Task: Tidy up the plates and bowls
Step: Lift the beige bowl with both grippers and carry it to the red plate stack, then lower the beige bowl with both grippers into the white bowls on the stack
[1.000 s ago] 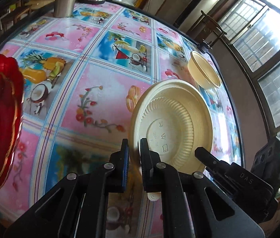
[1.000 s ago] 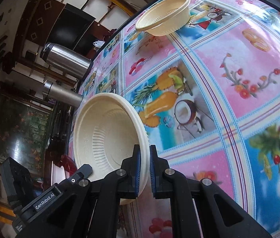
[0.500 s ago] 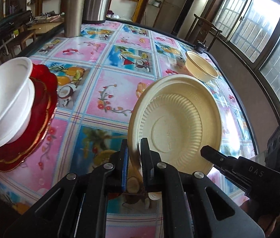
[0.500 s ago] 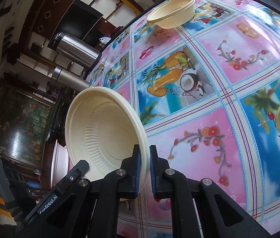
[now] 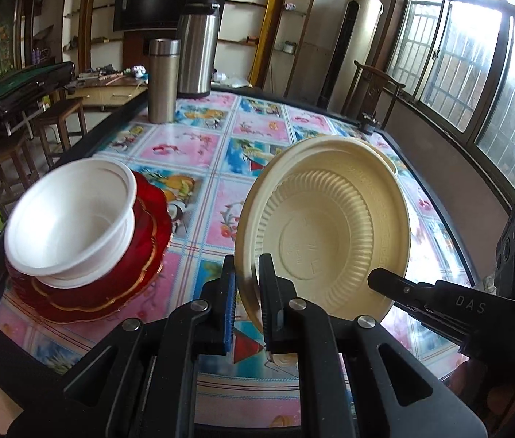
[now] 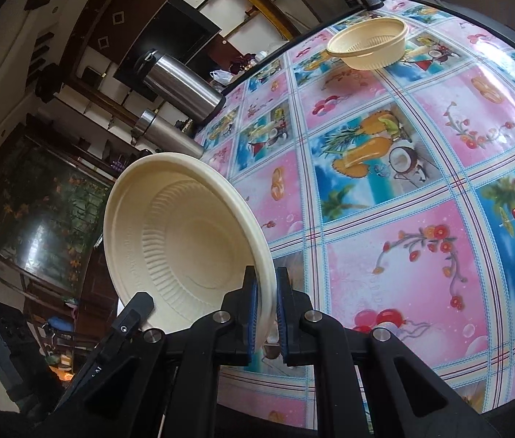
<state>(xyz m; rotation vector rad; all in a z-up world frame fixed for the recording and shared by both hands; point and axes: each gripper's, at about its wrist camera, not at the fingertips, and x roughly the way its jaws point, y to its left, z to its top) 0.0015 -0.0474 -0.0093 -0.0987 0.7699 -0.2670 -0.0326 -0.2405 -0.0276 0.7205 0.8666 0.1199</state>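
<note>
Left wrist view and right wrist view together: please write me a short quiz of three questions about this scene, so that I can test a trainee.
1. True or false: the white bowl sits on top of the red plates.
2. Choose one. The left gripper is shut on the rim of: A) the cream plate; B) the white bowl; C) the red plates.
3. Short answer: beyond the right gripper, which dish stands alone on the tablecloth?

Key
1. True.
2. A.
3. The cream bowl.
</note>
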